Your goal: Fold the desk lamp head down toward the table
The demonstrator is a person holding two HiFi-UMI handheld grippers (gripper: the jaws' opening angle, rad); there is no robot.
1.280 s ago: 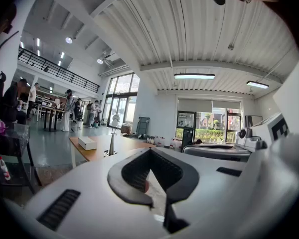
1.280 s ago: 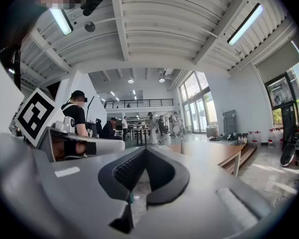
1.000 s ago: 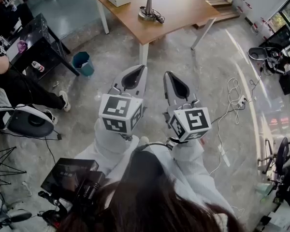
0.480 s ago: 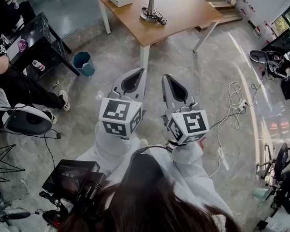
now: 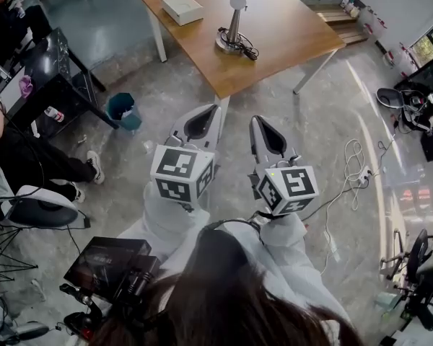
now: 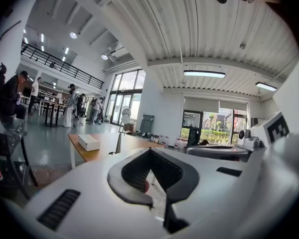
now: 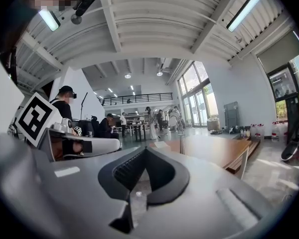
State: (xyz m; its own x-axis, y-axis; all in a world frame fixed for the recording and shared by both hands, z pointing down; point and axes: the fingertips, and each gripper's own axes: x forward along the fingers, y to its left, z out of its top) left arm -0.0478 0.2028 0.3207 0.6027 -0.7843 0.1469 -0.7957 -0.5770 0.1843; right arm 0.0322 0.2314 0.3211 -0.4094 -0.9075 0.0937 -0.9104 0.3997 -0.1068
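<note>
Now Nearer the Lamp

Both units have advanced toward the worktop [image 5: 289, 27]. On the left gripper [image 5: 211, 114] and right gripper [image 5: 257, 123], fingers are fully closed and empty. The desk lamp [image 5: 234, 21] stands upright there, well ahead, head not yet folded.

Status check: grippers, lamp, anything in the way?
Left gripper and right gripper shut, empty, short of the table. Lamp upright, head up, untouched. Cord bunched at its base; box apart.

A silver desk lamp [image 5: 235, 21] stands upright on the wooden table [image 5: 289, 27], head raised.
</note>
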